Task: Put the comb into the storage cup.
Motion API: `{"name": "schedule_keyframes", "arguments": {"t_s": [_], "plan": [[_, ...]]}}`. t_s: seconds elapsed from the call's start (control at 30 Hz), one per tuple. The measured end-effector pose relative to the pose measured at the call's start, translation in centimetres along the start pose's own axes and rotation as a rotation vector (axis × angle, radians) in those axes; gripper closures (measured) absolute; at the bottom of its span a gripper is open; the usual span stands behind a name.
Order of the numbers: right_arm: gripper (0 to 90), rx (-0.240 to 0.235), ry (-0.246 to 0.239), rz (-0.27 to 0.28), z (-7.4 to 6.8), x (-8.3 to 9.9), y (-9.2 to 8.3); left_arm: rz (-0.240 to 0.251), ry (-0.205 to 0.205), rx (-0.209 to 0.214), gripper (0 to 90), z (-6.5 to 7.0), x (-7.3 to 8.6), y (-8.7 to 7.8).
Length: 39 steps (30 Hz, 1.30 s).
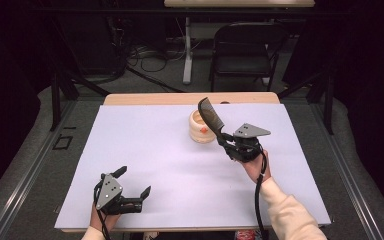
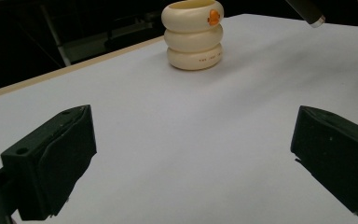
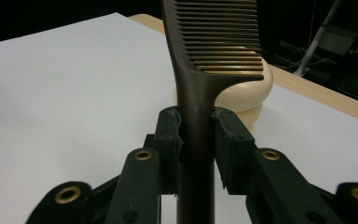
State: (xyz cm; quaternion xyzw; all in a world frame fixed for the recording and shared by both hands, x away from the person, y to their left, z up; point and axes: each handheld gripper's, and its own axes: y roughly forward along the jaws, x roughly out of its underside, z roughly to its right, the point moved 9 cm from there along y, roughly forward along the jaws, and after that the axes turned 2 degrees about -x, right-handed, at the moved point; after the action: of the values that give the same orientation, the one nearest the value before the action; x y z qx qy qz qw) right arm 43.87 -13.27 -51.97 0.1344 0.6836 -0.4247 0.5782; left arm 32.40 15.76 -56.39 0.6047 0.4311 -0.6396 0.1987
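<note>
Brown comb (image 3: 196,107): I'm holding it in the right fingers (image 3: 196,130), its long axis tilting toward the cream holder (image 1: 202,127).
Left fingers (image 2: 77,140): idling wide on the counter (image 1: 170,165), farther off.

The high view looks forward and down from above the person's side, taking in the whole table (image 1: 130,150) and the dark room behind. The left gripper view sits low, near the tabletop, and faces across it toward the cream holder (image 2: 194,35) farther off. The right gripper view looks along its jaws, very close to the comb (image 3: 200,93), with the holder (image 3: 256,91) just behind. All three share the holder (image 1: 200,127).
</note>
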Motion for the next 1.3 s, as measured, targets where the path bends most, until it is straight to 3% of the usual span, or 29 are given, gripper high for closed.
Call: {"name": "schedule_keyframes", "arguments": {"t_s": [1.3], "plan": [[72.4, 0.007, -0.03, 0.078, 0.5, -2.1, 0.7, -0.004, 0.009, -0.008, 0.2, 0.0, 0.0, 0.2]]}}
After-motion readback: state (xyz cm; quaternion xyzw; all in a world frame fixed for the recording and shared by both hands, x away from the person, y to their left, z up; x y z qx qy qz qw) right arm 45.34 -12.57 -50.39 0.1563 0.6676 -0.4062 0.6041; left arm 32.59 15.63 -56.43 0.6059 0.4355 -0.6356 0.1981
